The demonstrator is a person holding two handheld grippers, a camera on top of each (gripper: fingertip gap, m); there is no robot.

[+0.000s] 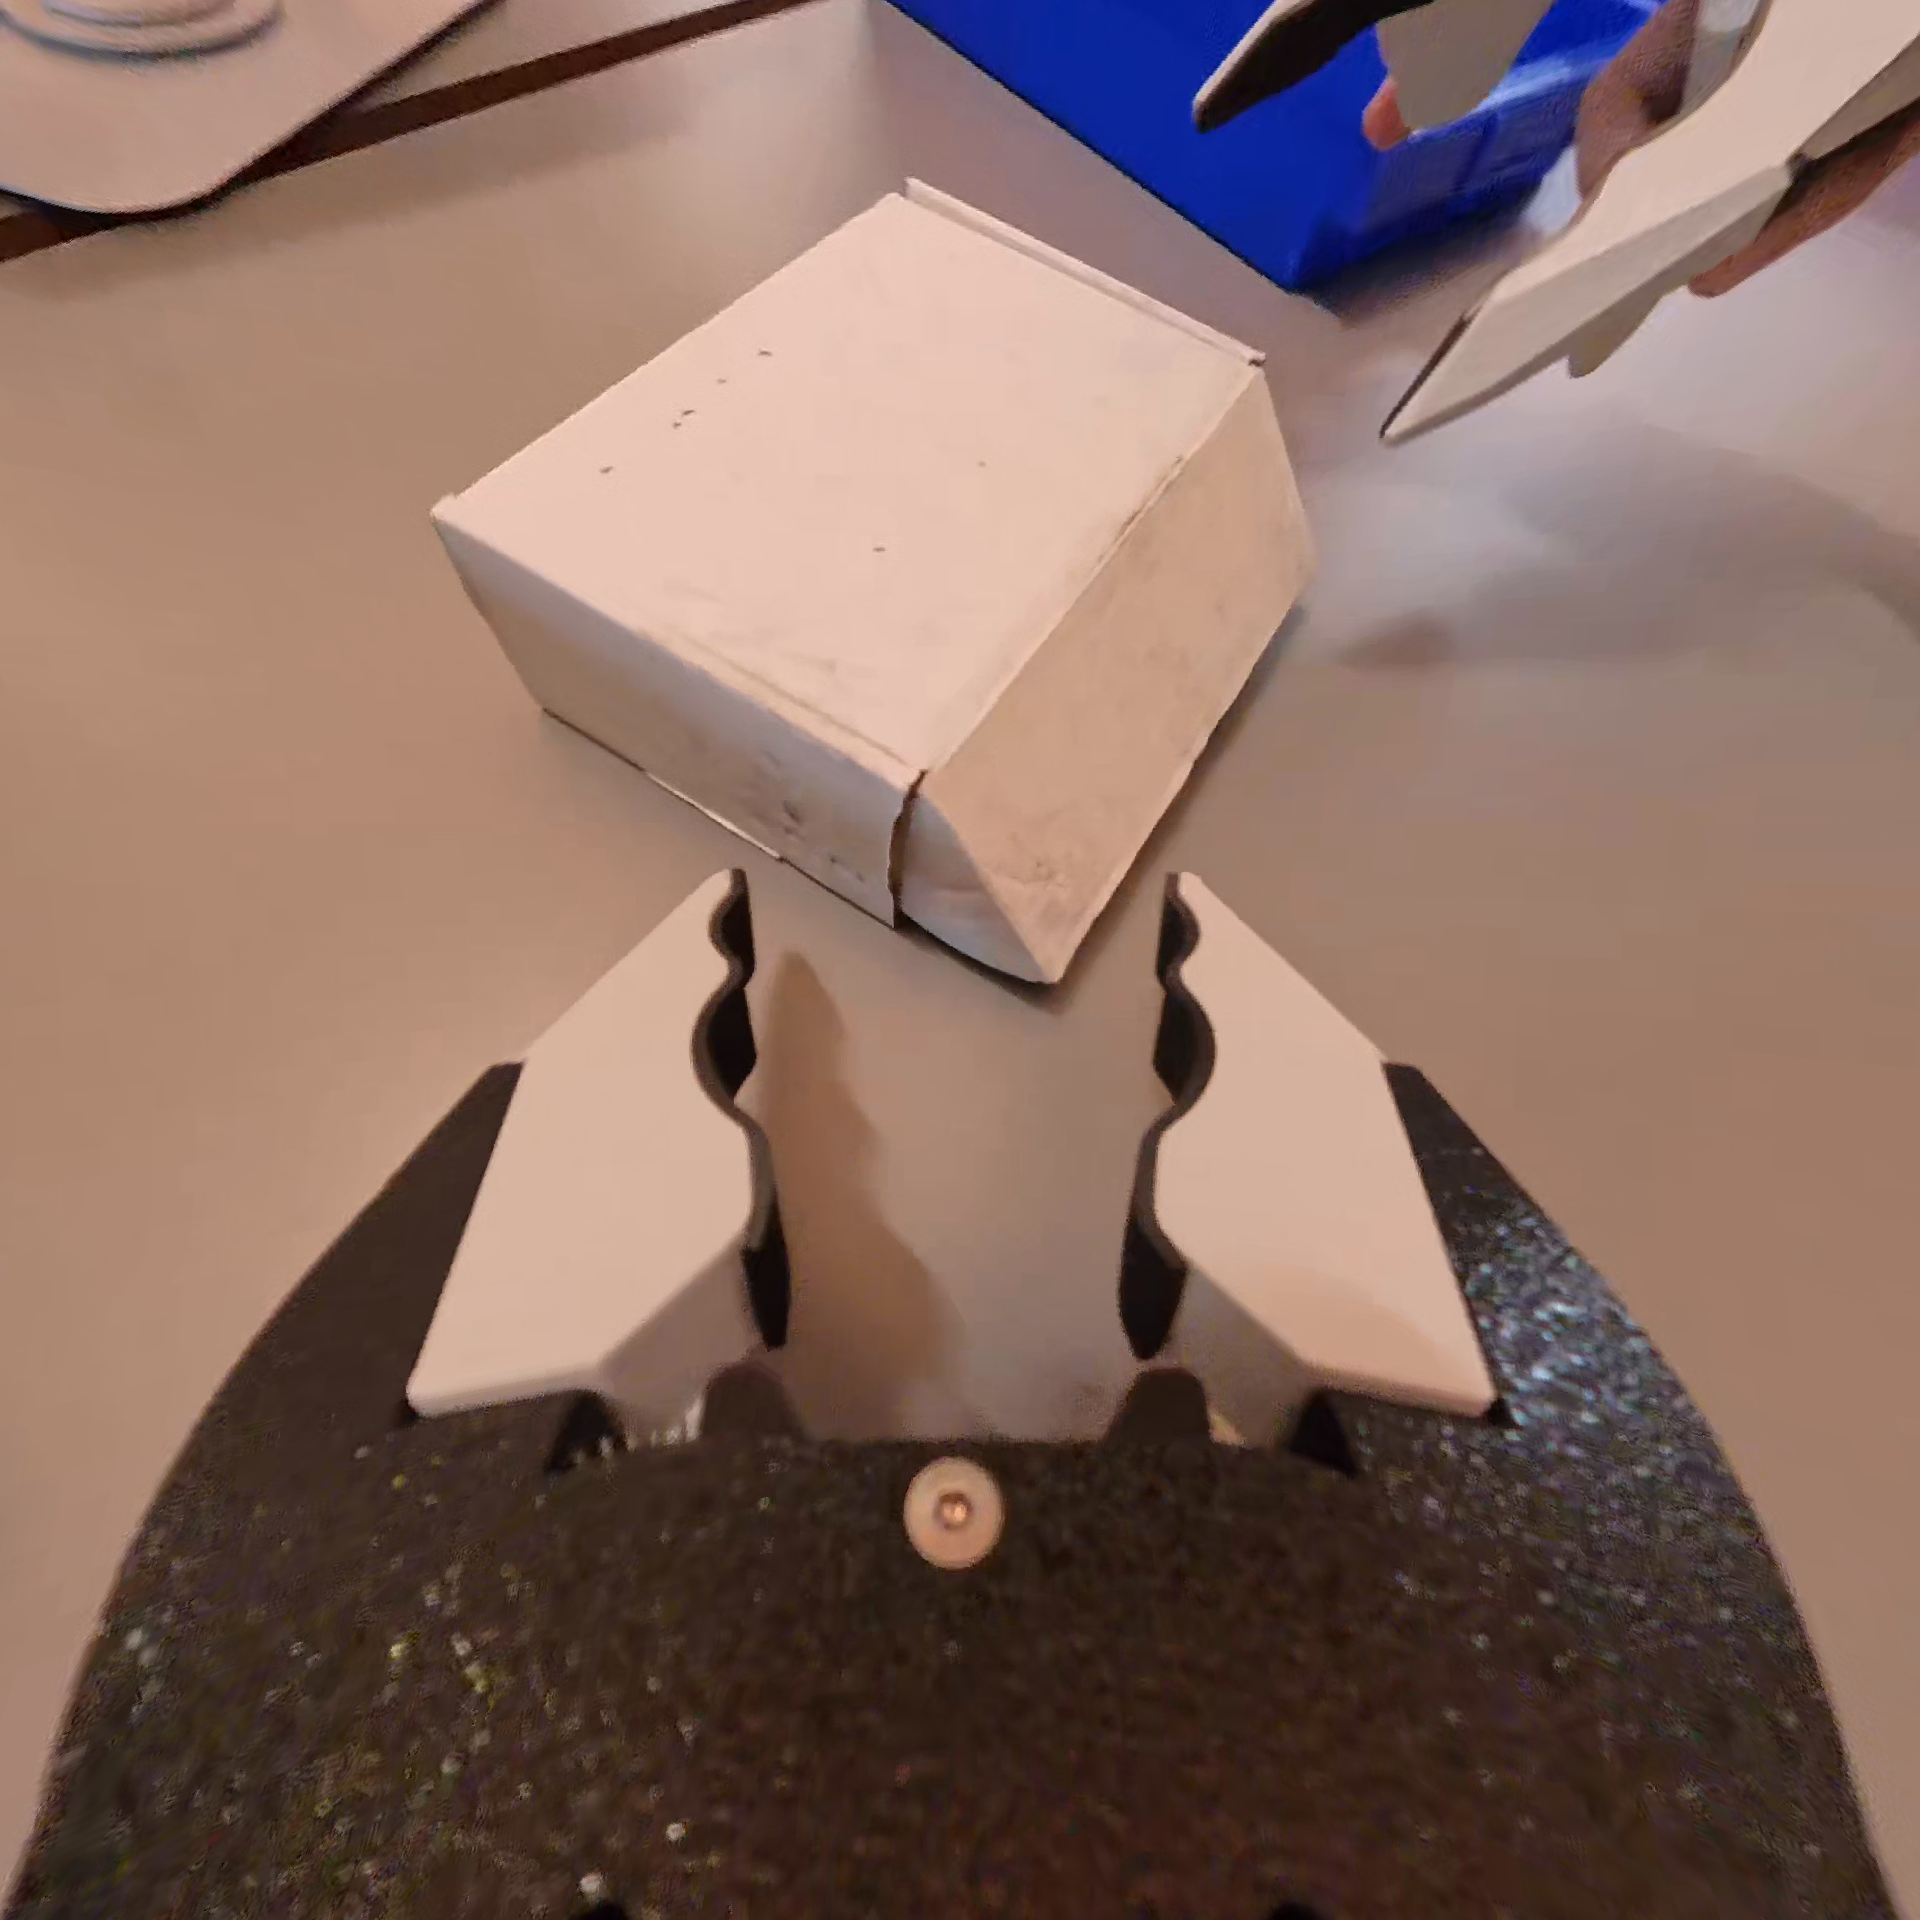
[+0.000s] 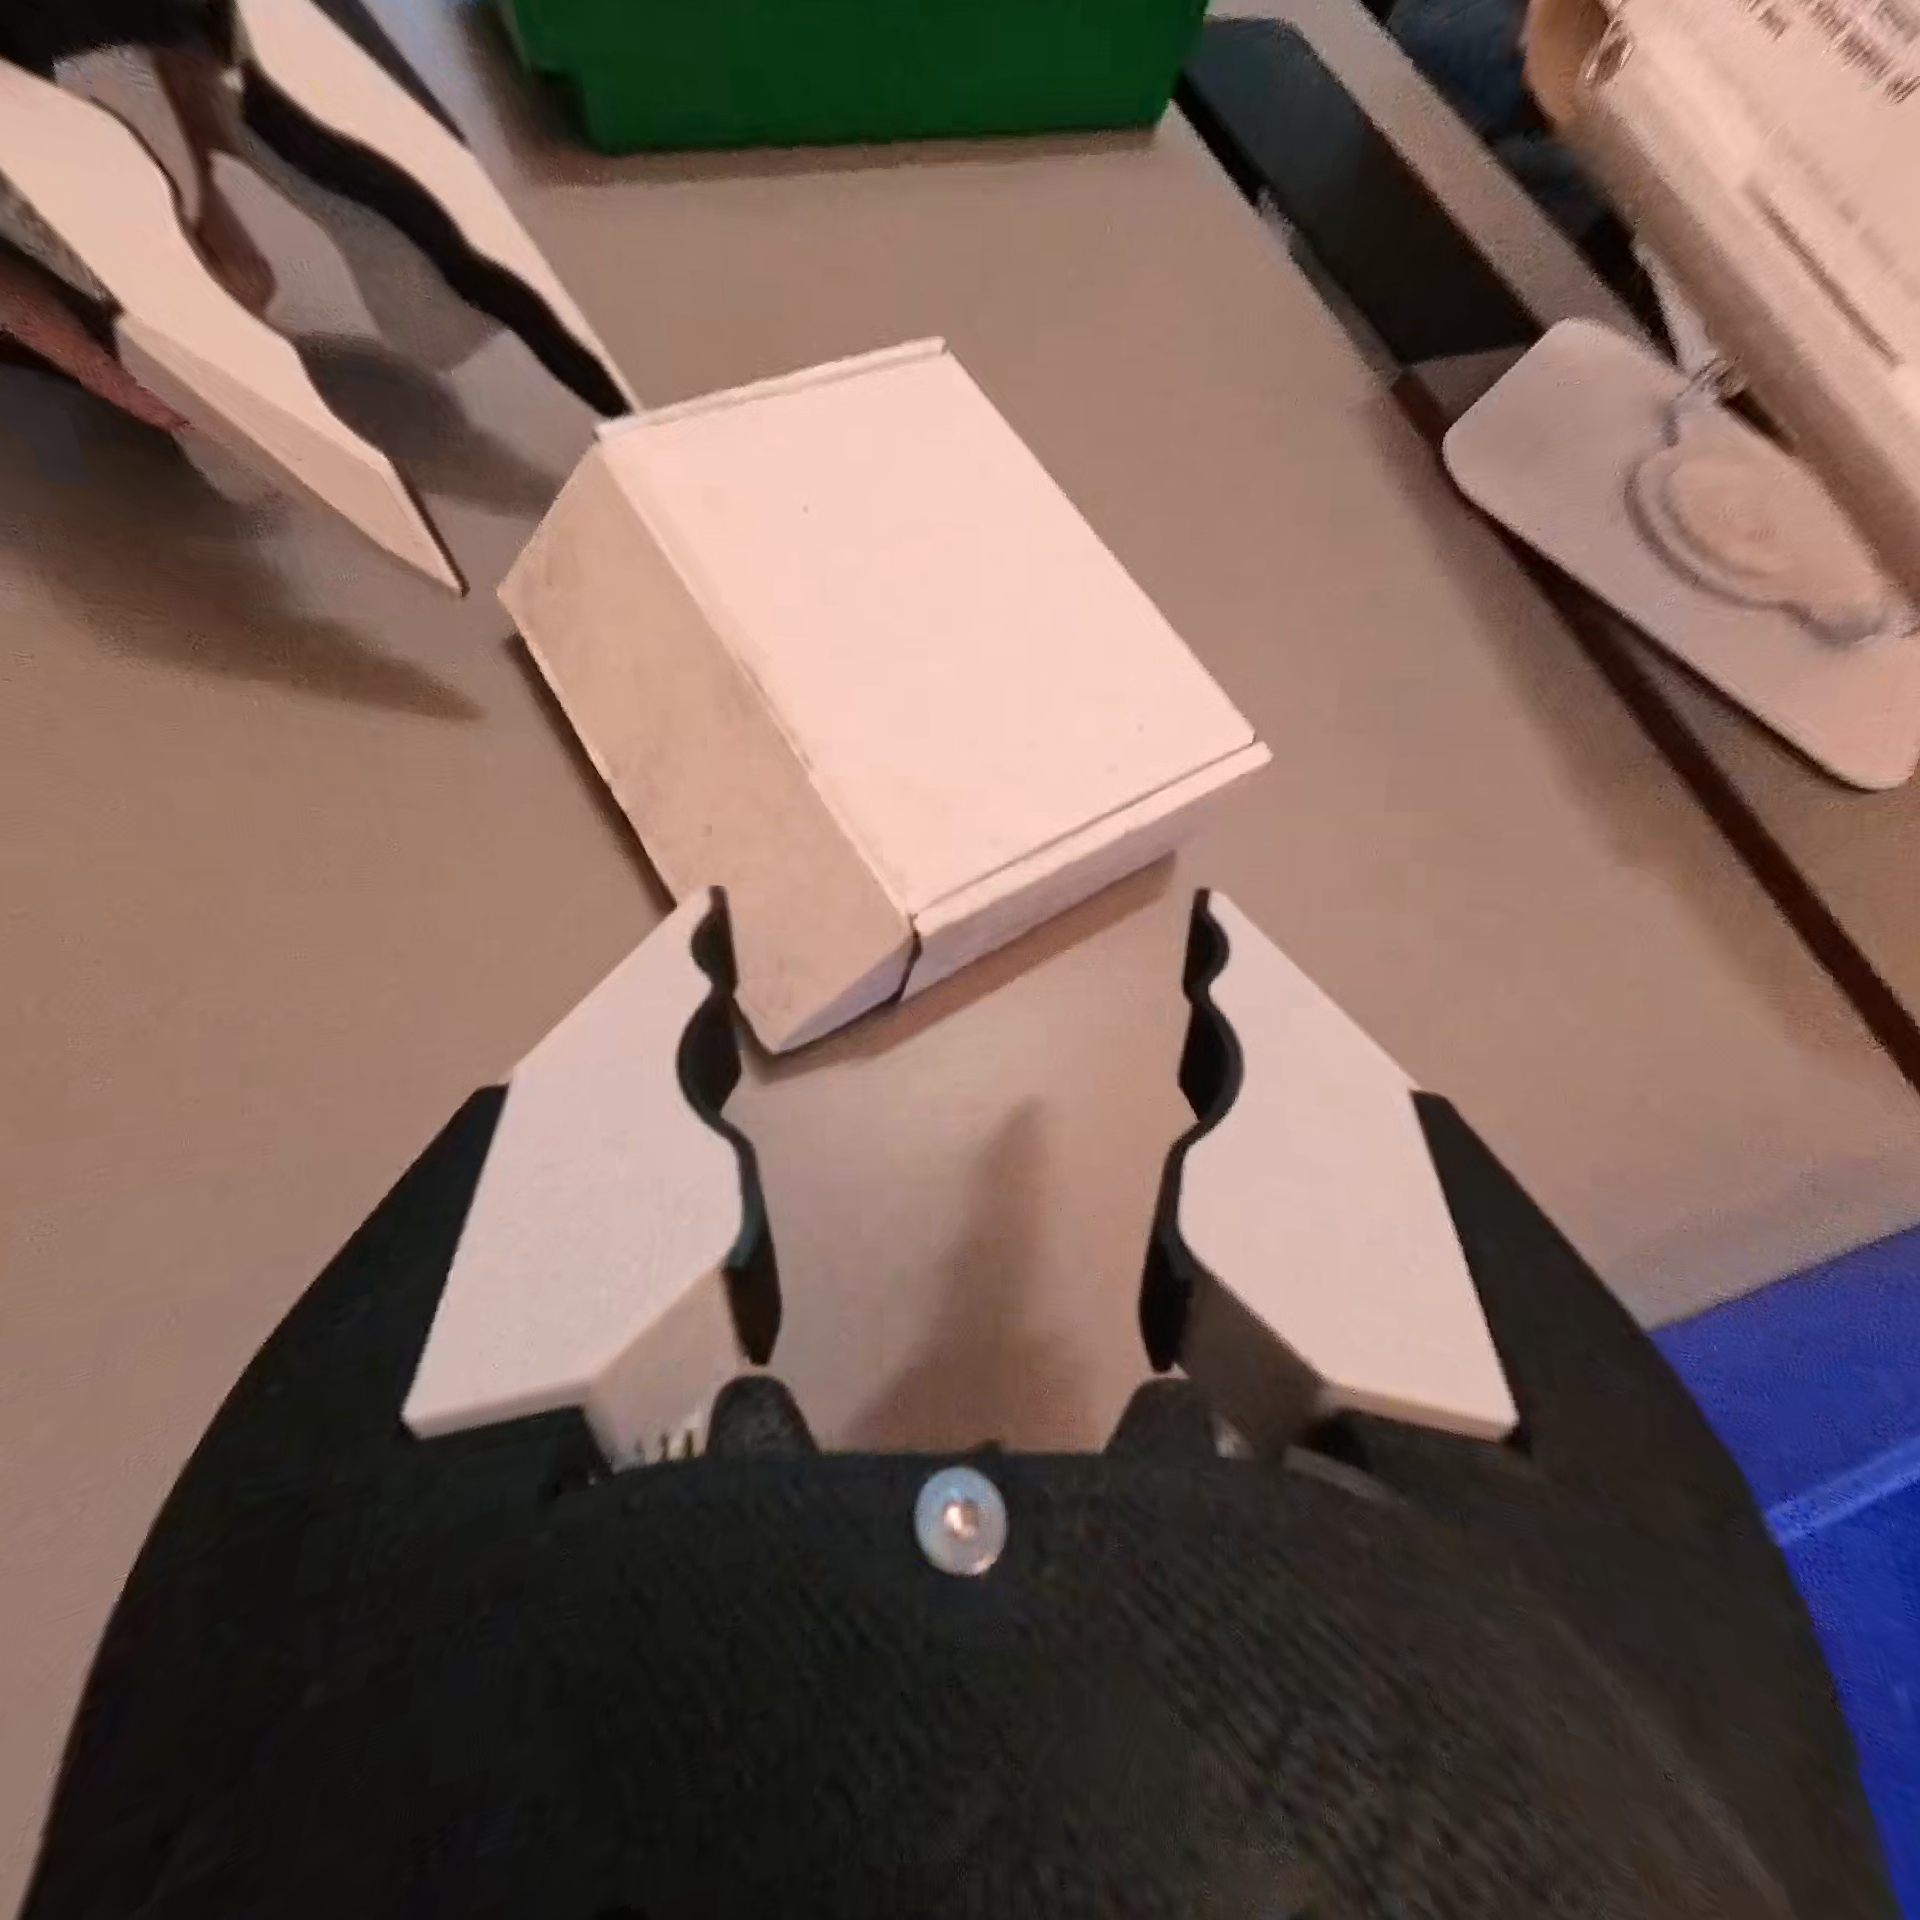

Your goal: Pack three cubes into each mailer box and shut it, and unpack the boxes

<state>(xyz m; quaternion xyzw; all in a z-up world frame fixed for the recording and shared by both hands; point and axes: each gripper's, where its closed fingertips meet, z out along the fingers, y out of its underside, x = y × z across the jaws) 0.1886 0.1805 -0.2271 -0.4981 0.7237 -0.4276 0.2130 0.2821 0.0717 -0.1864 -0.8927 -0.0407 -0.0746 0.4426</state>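
Observation:
A white mailer box (image 1: 862, 561) sits shut on the grey table, its lid down. It also shows in the right wrist view (image 2: 914, 665). My left gripper (image 1: 956, 883) is open and empty, its tips just short of the box's near corner. My right gripper (image 2: 961, 904) is open and empty, and the box's near corner lies between its fingertips. The right gripper also shows far off in the left wrist view (image 1: 1392, 270), and the left gripper in the right wrist view (image 2: 530, 488). No cubes are in view.
A blue bin (image 1: 1247, 114) stands behind the box; its corner also shows in the right wrist view (image 2: 1829, 1475). A green bin (image 2: 852, 73) stands at the far edge. Flat cardboard sheets (image 2: 1704, 551) lie at the right, and one more (image 1: 156, 104) at the far left.

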